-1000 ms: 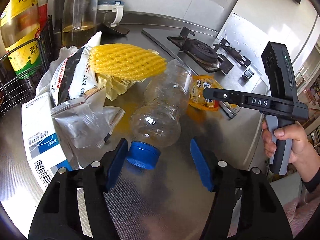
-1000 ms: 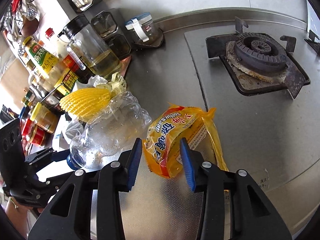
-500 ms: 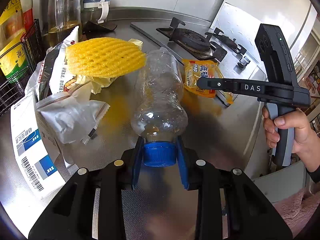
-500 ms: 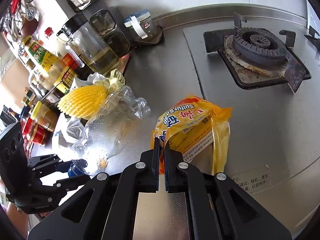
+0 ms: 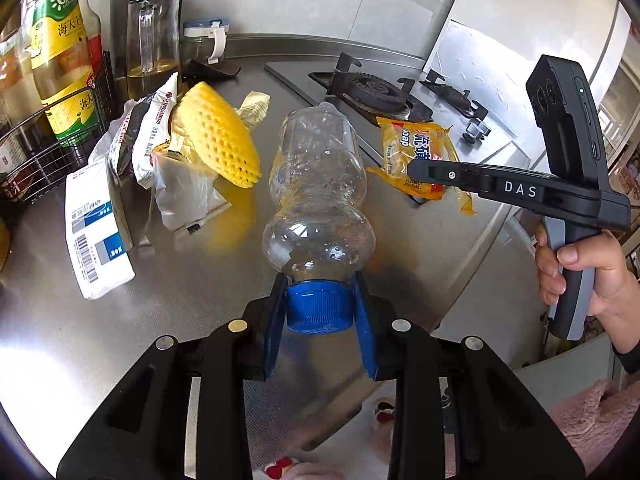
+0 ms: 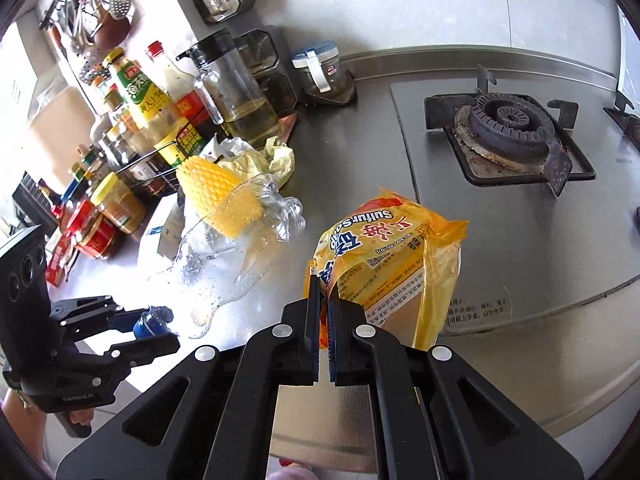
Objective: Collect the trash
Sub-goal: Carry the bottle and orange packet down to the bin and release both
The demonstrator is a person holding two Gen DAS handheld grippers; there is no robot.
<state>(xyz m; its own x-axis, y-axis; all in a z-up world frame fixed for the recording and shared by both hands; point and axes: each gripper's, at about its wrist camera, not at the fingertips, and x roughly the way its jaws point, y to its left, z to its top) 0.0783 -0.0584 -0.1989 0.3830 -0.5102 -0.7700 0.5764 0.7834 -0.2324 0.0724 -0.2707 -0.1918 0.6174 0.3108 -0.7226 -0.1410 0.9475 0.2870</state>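
Left gripper (image 5: 320, 312) pinches clear bottle (image 5: 320, 196) by its blue cap (image 5: 319, 306); right gripper (image 6: 324, 320) clamps yellow soap wrapper (image 6: 384, 256). Both clear of the steel counter (image 5: 168, 312). Carry level, grips firm, past the 1 burner (image 6: 506, 126).

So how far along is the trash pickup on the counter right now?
Nothing looks binned yet; no bin is in view. In hand: the left tool is clamped on the clear bottle's blue cap, and the right tool pinches the yellow soap wrapper. Left on the counter: yellow foam net, snack wrapper, clear bag, white box.
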